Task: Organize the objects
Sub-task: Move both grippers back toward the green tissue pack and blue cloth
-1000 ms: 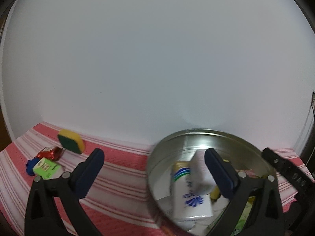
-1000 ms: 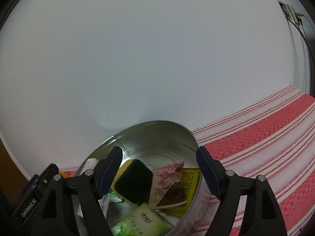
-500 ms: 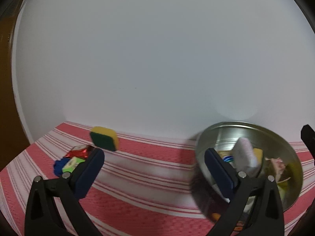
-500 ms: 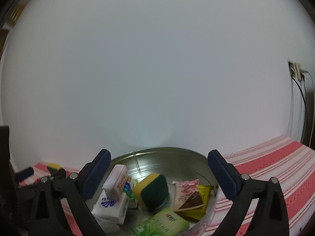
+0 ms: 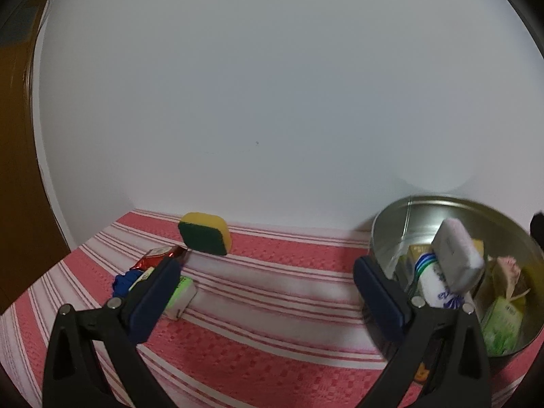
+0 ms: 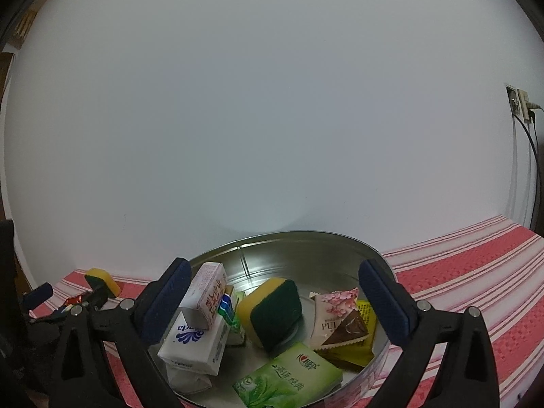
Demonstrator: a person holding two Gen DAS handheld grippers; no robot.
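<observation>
**Sorting Status: Tin Partly Filled**

On the red striped cloth, the metal tin at right already holds a sponge, tissue packs and snack packets. Left of it, a second sponge, a red packet and a green box remain outside. Both tools are released and empty: left gripper faces the leftovers, right gripper hovers over the tin.

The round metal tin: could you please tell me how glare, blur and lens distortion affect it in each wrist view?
Left wrist view: the round metal tin sits at the right edge, rim bent by fisheye distortion, near wall smeared; the red striped cloth curves. Right wrist view: the tin is sharper, its wall showing soft reflections, and a pale glow lies on the white wall.
</observation>
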